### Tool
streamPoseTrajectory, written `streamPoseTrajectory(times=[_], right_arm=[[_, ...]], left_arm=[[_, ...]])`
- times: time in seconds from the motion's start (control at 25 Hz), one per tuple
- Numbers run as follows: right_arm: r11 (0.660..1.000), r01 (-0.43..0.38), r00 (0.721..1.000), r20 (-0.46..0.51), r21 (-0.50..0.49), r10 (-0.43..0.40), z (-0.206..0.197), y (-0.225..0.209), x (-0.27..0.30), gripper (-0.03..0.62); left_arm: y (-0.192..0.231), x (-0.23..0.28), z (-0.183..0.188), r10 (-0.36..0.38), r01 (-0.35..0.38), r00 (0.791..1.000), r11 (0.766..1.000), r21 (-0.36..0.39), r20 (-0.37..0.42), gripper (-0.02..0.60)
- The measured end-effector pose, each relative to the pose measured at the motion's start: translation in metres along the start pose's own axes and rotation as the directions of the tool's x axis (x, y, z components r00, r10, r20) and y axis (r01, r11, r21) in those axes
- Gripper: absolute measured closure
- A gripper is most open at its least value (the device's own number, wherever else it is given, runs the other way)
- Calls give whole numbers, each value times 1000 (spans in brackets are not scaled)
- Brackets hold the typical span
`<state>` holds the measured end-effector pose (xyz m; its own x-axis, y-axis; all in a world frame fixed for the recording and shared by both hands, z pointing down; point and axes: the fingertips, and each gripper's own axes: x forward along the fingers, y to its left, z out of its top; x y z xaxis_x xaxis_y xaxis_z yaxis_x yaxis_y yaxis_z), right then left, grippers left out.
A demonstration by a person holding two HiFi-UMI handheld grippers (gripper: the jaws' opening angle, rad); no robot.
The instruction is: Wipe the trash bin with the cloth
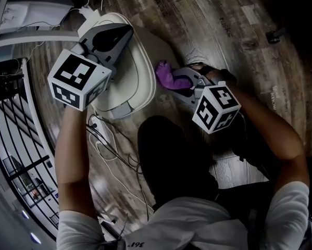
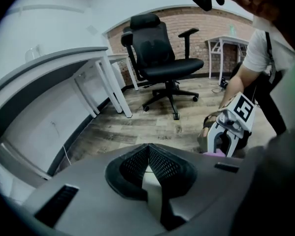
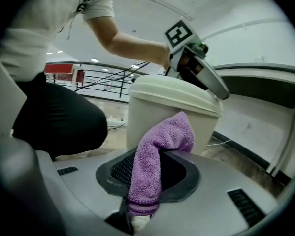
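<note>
**Head view.** The trash bin (image 1: pixel 141 79) stands on the floor at 11 o'clock of the frame, with its lid on. The left gripper (image 1: pixel 125 34) hangs over the lid; contact cannot be confirmed. The right gripper (image 1: pixel 177 81) sits at the bin's 3 o'clock, and the cloth (image 1: pixel 165 75) is just beside the bin wall. Cables (image 1: pixel 111 145) lie at the bin's 6 o'clock.

**Left gripper view.** The fingers (image 2: pixel 135 163) are pressed together with nothing between them.

**Right gripper view.** The fingers hold only the cloth's lower end. The upper fold flops free toward the bin.

**Risks, as judged.**
1. The bin looks light and unbraced, so a wipe pushing from 3 o'clock could slide or tip it.
2. The grip is at 1 end of the cloth only, so drag against the wall could bunch the cloth or pull it out.
3. A shifted bin could snag the cables.
</note>
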<state>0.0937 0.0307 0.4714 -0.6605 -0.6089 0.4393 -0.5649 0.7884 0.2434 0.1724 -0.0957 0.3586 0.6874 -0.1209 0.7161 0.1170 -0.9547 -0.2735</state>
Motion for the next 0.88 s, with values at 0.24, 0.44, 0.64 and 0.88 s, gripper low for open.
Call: streamPoseTrajectory(times=[0.24, 0.44, 0.64, 0.88], right_arm=[[956, -289, 951, -97, 56, 293, -23, 21, -17, 490], [985, -90, 970, -210, 150, 121, -79, -55, -3, 490], [973, 115, 970, -232, 199, -68, -110, -120, 17, 490], [973, 159, 966, -230, 164, -119, -110, -156, 54, 490]], left_arm=[[-7, 6, -1, -13, 17, 998, 997, 72, -54, 578], [-6, 7, -4, -46, 49, 994, 998, 28, -94, 578], [-4, 14, -2, -37, 46, 990, 997, 66, -132, 578], [-6, 15, 0, -40, 51, 992, 995, 87, -124, 578]])
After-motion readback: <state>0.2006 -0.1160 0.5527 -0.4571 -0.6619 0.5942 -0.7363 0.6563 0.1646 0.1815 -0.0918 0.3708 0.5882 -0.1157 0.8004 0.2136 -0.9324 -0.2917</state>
